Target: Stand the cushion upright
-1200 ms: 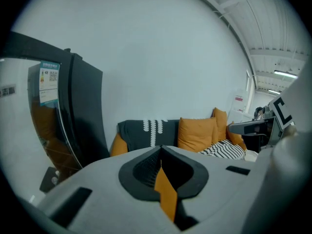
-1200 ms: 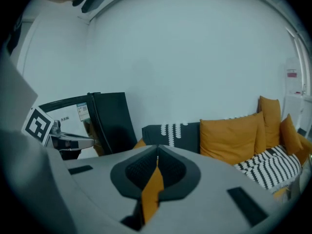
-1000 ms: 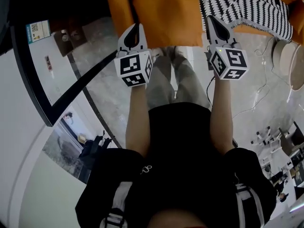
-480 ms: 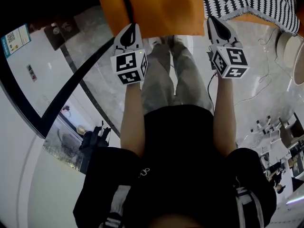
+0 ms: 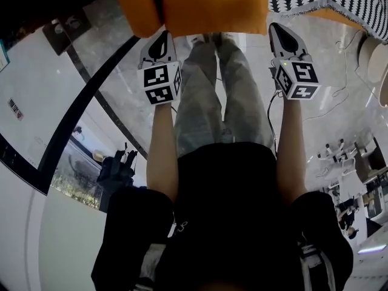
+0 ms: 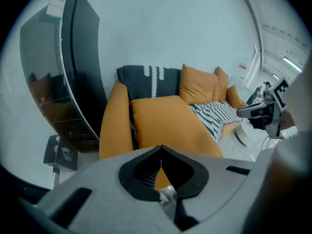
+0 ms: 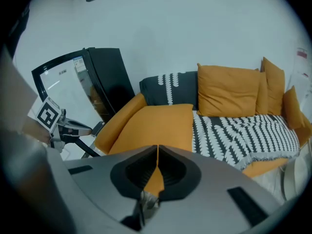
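Lying flat on the sofa (image 6: 111, 123) seat by the armrest, the orange cushion (image 5: 212, 8) isn't yet upright (everything seemingly remains), while left gripper (image 5: 162, 38) and right gripper (image 5: 277, 29) hover nearby, pressed together, empty.

Lounge corner, probably office: orange sofa (image 7: 119, 118), back cushions (image 7: 226, 89), patterned throw (image 7: 243, 135), glossy stone floor (image 5: 121, 90) (desks and chairs (image 5: 350, 165) far right).

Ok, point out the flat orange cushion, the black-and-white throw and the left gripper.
flat orange cushion (image 7: 156, 126): right gripper view, middle of its top face.
black-and-white throw (image 7: 243, 135): right gripper view, its patterned middle.
left gripper (image 5: 164, 35): head view, its closed tips.
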Demonstrator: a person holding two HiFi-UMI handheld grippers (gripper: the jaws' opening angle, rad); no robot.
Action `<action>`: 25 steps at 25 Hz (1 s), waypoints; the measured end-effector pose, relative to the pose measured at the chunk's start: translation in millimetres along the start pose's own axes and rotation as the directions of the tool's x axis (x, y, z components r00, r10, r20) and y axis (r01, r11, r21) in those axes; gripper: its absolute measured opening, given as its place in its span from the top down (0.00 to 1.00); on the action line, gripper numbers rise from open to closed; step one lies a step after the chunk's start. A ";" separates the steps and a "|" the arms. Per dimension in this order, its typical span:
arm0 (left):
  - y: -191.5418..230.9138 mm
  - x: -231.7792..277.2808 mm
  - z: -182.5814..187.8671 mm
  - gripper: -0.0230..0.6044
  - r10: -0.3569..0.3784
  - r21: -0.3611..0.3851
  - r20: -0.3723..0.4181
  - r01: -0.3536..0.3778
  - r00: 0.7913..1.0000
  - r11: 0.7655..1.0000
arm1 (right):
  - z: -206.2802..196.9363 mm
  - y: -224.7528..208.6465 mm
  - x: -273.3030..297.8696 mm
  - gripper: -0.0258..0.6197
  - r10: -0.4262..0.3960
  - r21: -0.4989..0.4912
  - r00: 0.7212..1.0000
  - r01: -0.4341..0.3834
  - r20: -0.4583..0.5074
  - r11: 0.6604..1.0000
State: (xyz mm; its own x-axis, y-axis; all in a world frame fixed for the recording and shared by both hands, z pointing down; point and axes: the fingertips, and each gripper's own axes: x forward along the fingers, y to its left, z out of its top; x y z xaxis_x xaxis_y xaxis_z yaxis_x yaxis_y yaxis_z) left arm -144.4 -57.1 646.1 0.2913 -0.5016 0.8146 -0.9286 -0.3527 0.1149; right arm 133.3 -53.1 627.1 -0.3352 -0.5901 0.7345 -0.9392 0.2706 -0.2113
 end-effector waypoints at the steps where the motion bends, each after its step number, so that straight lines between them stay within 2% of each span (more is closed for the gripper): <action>1: 1.8 3.4 -9.1 0.95 0.003 -0.002 -0.014 -0.003 1.000 1.000 | -8.0 -0.7 2.9 0.94 0.001 -0.001 1.000 -0.001 -0.011 1.000; 9: 23.1 26.0 -74.9 0.95 0.016 0.025 -0.112 -0.014 0.994 1.000 | -75.1 -5.5 13.1 0.94 -0.005 -0.001 0.995 0.005 -0.103 1.000; 15: 24.1 46.8 -114.9 0.95 0.015 0.030 -0.178 -0.010 0.984 1.000 | -112.8 -14.0 21.8 0.94 -0.006 -0.012 0.986 0.004 -0.168 1.000; 23: 24.9 71.5 -153.4 0.94 0.027 0.097 -0.271 -0.001 0.962 0.995 | -160.1 -33.1 43.5 0.93 -0.019 -0.032 0.965 0.011 -0.263 0.999; 24: 24.9 74.3 -157.6 0.92 0.028 0.104 -0.283 0.001 0.959 0.995 | -165.9 -35.0 46.7 0.90 -0.017 -0.036 0.960 0.007 -0.280 0.999; 25: 24.7 77.2 -162.3 0.87 0.028 0.112 -0.295 0.005 0.955 0.994 | -172.2 -36.5 49.9 0.79 -0.013 -0.044 0.953 0.000 -0.302 0.999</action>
State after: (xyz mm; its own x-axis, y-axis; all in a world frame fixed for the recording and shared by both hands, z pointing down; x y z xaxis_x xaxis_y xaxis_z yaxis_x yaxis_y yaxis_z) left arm -182.1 23.7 804.1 0.1842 -0.2558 0.9490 -0.8957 -0.4413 0.0549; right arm 163.6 38.5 782.5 -0.2847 -0.3364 0.8976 -0.9350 0.3040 -0.1827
